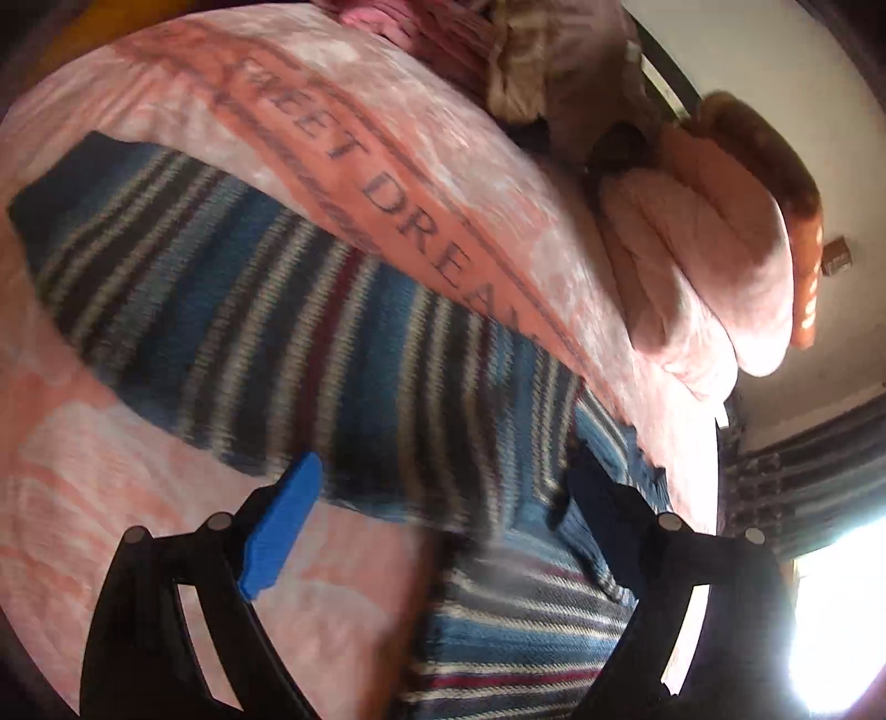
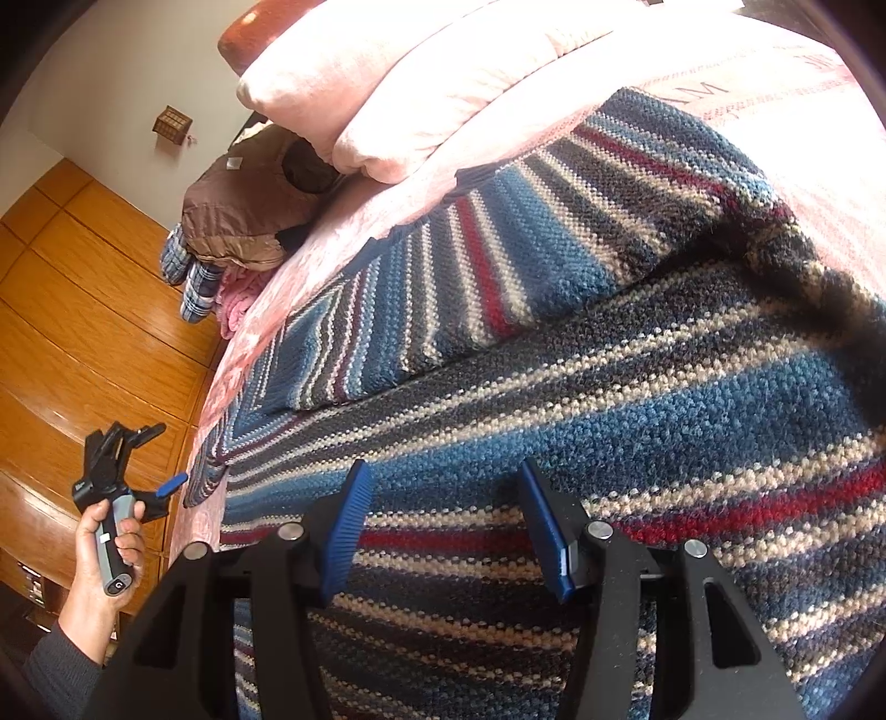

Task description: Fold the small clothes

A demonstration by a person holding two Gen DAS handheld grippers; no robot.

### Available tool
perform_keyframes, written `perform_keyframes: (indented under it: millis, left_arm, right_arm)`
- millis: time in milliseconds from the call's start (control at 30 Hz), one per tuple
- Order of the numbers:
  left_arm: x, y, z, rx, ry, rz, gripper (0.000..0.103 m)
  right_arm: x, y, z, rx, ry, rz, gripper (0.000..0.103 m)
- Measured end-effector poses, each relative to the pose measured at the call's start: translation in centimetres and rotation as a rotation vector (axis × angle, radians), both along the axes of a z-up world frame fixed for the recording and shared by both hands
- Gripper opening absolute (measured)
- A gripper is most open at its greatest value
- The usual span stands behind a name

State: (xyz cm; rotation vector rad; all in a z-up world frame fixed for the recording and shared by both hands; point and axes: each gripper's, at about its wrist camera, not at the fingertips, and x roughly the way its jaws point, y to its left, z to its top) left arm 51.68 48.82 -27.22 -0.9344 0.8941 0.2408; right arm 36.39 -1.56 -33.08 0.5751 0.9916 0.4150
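Note:
A knitted sweater (image 2: 637, 387) with blue, grey, cream and red stripes lies flat on the pink bedspread (image 2: 819, 183). One sleeve (image 2: 554, 232) is folded across its body. My right gripper (image 2: 443, 471) hovers open just over the sweater's body, nothing between its blue pads (image 2: 346, 531). In the left wrist view, which is blurred, the same sweater (image 1: 288, 310) stretches across the bed. My left gripper (image 1: 443, 471) is open at the sweater's near edge. In the right wrist view a hand (image 2: 108, 548) holds the left gripper (image 2: 163, 457), open by the bed's edge at the sweater's corner.
Pink pillows (image 2: 415, 83) lie at the head of the bed. A brown jacket (image 2: 243, 216) and plaid slippers (image 2: 188, 277) sit beside it. Wooden panels (image 2: 83, 310) stand beside the bed. More clothes (image 1: 498, 50) are piled at the far end, near striped curtains (image 1: 803, 476).

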Motion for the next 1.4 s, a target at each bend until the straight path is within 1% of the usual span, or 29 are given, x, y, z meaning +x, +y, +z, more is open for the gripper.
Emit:
perform_keyframes:
  millis: [67,133,233,300,467,533,567,600,633,667,700,733,800,867,1000,1133,1233,1267,1333,1400]
  left_arm:
    - [-2.7,4.5,-0.4,0.008,0.012,0.111,0.09]
    - [-4.5,8.6,-1.4,0.0,0.032,0.205,0.09]
    - [-6.6,13.1,-2.9,-0.043,0.036,0.308,0.09]
    - [-7.0,15.2,-3.9,-0.061,0.01,0.34,0.09]
    - [-5.6,18.0,-4.8,-0.074,-0.063,0.354,0.09]
    - [-5.4,18.9,-5.5,-0.073,-0.066,0.377,0.086]
    - [-5.4,19.1,-5.9,-0.073,-0.053,0.383,0.076]
    - [-5.3,19.3,-6.2,-0.071,-0.036,0.388,0.062]
    - [-5.3,19.6,-6.3,-0.068,-0.027,0.393,0.045]
    - [-5.3,19.8,-6.4,-0.072,-0.021,0.395,0.035]
    - [-5.4,19.9,-6.4,-0.079,-0.025,0.392,0.02]
    - [-5.4,19.7,-5.9,-0.065,-0.031,0.385,0.015]
    - [-5.2,19.0,-4.3,-0.028,-0.051,0.358,0.012]
    - [-4.7,17.8,-1.8,-0.006,-0.091,0.319,0.01]
    - [-2.9,13.7,5.1,0.053,-0.213,0.215,0.009]
    - [-0.8,8.1,11.2,0.058,-0.345,0.119,0.008]
    - [1.0,3.2,14.0,0.042,-0.408,0.037,0.008]
    - [1.7,1.4,14.8,0.051,-0.418,0.003,0.008]
    - [3.0,-2.2,15.6,0.063,-0.427,-0.057,0.008]
    - [4.3,-5.6,15.6,0.071,-0.422,-0.11,0.008]
  right_arm:
    - [0.0,0.2,0.2,-0.002,-0.007,0.009,0.056]
    - [-0.1,0.5,0.3,-0.008,-0.016,0.021,0.056]
    - [-0.3,1.0,0.5,-0.019,-0.031,0.037,0.056]
    - [-0.3,1.3,0.5,-0.032,-0.037,0.043,0.056]
    - [-0.4,1.8,0.3,-0.068,-0.04,0.049,0.056]
    - [-0.4,1.9,0.1,-0.073,-0.035,0.046,0.056]
    - [-0.4,1.9,0.1,-0.078,-0.037,0.045,0.056]
    - [-0.4,2.0,0.1,-0.082,-0.04,0.045,0.056]
    - [-0.4,2.0,0.1,-0.086,-0.043,0.045,0.056]
    - [-0.5,2.1,0.1,-0.09,-0.045,0.045,0.056]
    - [-0.5,2.1,0.1,-0.091,-0.045,0.045,0.056]
    - [-0.5,2.1,0.1,-0.091,-0.045,0.045,0.056]
    - [-0.5,2.0,0.1,-0.091,-0.044,0.044,0.056]
    - [-0.5,2.0,0.1,-0.088,-0.042,0.041,0.055]
    - [-0.9,1.8,0.6,-0.101,-0.047,0.042,0.056]
    - [-1.6,1.3,1.0,-0.097,-0.046,0.029,0.056]
    - [-2.3,0.8,1.6,-0.082,-0.045,0.012,0.056]
    - [-2.4,0.6,1.8,-0.075,-0.045,0.008,0.056]
    - [-2.6,0.4,2.2,-0.057,-0.046,0.003,0.056]
    - [-2.8,0.3,2.7,-0.043,-0.05,0.002,0.056]
